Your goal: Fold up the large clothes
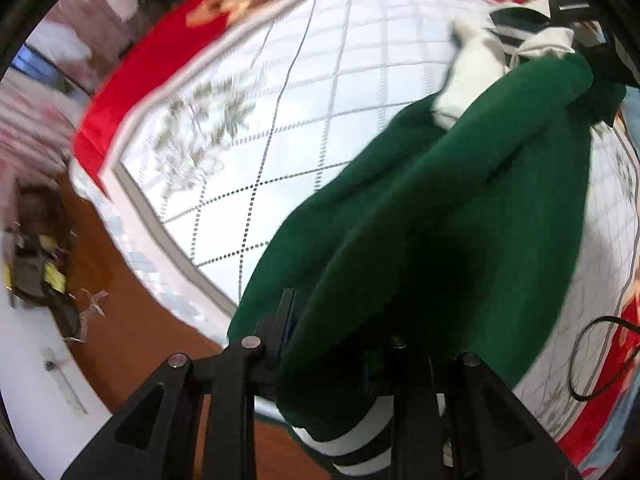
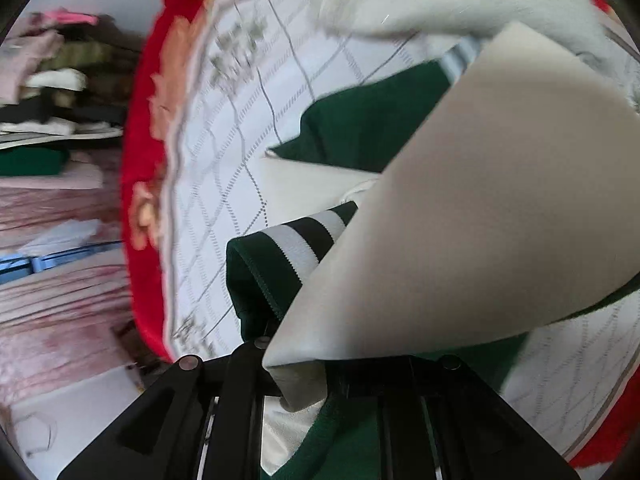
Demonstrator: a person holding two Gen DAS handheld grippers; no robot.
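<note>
**Garment lifted at both grippers — soft, bulky, prone to sag**

We find the dark green fleece-like sweatshirt with cream sleeves and green-and-white striped ribbing hanging in heavy folds from the left gripper, whose jaws are clamped on a green edge near the striped hem. It trails toward two o'clock, above the white quilted bedspread with grey lattice stitching and red floral border.

In the right wrist view, the right gripper is closed on a cream panel of the same garment, which fans out toward one o'clock; a striped cuff lies at eleven o'clock.

We judge the cloth thick, limp and moderately weighty — it will droop between holds, not slip. Ribbed hems and seams offer the firmest purchase. Motion blur limits finer detail.
</note>
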